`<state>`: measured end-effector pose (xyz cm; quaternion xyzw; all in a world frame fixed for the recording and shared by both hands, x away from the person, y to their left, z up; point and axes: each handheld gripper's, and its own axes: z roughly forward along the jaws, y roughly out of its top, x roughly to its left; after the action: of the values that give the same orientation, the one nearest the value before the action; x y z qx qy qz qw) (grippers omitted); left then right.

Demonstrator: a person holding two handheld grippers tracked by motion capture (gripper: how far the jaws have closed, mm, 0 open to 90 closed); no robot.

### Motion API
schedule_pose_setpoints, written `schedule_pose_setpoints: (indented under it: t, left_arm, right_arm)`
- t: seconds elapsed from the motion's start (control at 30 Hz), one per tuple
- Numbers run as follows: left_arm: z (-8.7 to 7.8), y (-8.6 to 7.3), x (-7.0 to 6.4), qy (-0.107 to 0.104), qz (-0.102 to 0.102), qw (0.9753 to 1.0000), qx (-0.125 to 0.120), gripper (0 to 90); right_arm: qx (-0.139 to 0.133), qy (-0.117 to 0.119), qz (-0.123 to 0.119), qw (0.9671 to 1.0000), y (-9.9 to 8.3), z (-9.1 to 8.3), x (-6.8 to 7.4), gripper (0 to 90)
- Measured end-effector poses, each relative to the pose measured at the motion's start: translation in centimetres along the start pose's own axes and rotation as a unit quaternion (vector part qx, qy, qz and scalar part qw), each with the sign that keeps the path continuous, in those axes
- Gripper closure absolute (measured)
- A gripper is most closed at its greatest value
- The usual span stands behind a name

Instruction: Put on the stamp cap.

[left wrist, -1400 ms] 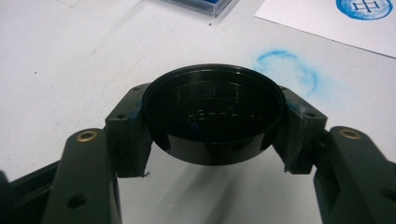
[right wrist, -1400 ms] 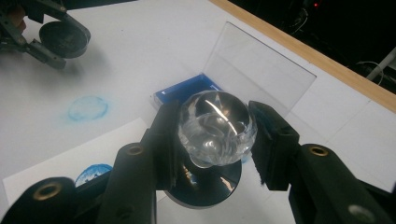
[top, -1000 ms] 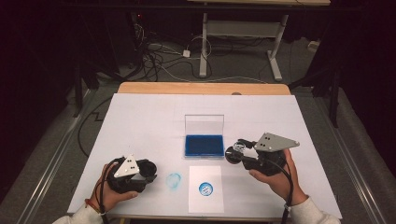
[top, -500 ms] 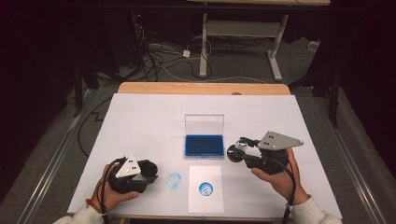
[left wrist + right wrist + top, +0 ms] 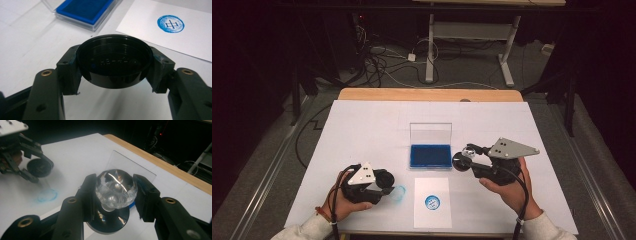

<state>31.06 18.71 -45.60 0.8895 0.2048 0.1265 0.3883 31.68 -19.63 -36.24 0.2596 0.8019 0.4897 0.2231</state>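
Note:
My left gripper (image 5: 384, 186) rests low on the white table at the front left, shut on a round black cap (image 5: 114, 61) held by its rim, hollow side facing the camera. My right gripper (image 5: 466, 159) hovers just right of the blue ink pad (image 5: 430, 155), shut on a stamp (image 5: 116, 188) with a clear faceted knob and a black round base. A white paper (image 5: 432, 215) lies between the hands and bears a round blue print (image 5: 432, 202). In the right gripper view the left gripper (image 5: 37, 171) with the black cap (image 5: 40, 167) shows farther off.
The ink pad's clear lid (image 5: 430, 133) stands upright behind it. A faint blue ring (image 5: 398, 194) marks the table sheet beside the left gripper. The wooden table edge (image 5: 427, 94) lies at the back, with cables and a desk frame on the floor beyond.
The right gripper has risen slightly with the stamp. The left gripper has hardly moved.

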Motion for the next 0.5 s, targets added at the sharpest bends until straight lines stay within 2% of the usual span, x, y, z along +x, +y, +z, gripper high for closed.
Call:
schedule_pose_setpoints:
  t: [0.23, 0.33, 0.5]
  left_arm:
    - [1.4, 1.6, -0.7, -0.014, 0.008, 0.9998, -0.008, 36.7]
    - [2.2, 2.2, -1.2, -0.019, 0.019, 0.9996, -0.003, 36.7]
    - [3.1, 3.1, -1.7, -0.033, 0.016, 0.9993, -0.013, 36.8]
  right_arm:
    - [-0.019, 0.011, -0.004, 0.9998, 1.0, 0.8, 0.9, 57.0]
    - [-0.024, 0.020, -0.007, 0.9995, 1.5, 1.2, 1.5, 57.0]
    - [-0.024, 0.035, -0.009, 0.9991, 1.9, 2.2, 2.3, 57.0]
